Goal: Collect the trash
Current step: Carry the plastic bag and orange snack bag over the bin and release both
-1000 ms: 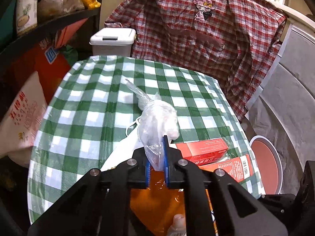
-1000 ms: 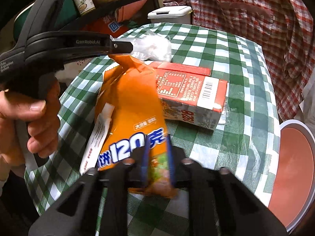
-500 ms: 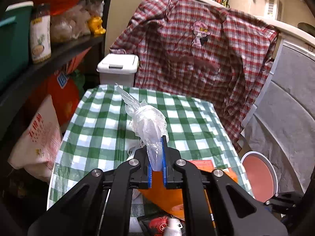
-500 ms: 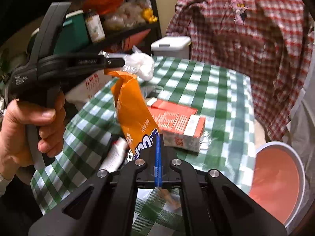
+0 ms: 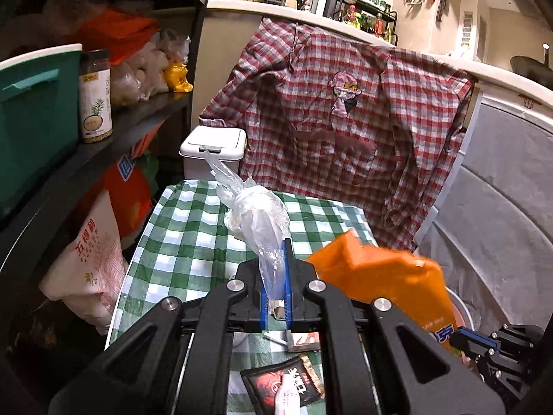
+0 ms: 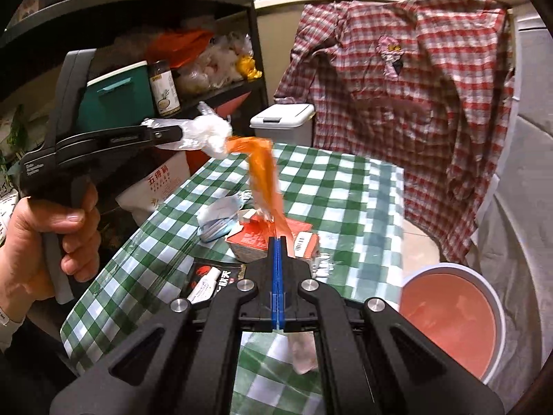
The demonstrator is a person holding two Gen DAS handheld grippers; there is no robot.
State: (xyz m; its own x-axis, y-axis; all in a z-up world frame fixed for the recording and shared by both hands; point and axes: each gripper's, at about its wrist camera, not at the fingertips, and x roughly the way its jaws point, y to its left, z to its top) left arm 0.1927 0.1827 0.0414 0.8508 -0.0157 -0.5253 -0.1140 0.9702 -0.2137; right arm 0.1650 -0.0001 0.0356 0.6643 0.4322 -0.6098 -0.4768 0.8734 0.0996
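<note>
The orange wrapper (image 6: pixel 266 186) and the clear plastic bag (image 5: pixel 255 221) have both risen off the desk (image 6: pixel 345 186) since a moment ago, so two pieces of trash are collected. The right tool (image 6: pixel 277 242) pinches the wrapper; the left tool (image 5: pixel 274 278) clamps the bag. Both tilt downward, probably heading for the pink-lined bin (image 6: pixel 452 318) beside the desk.

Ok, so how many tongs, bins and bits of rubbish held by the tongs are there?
Tongs: 2 (left tongs, right tongs)
Bins: 2 (white lidded bin, red-lined bin)
Held rubbish: 2 (clear plastic bag, orange packet)
Total: 6
</note>
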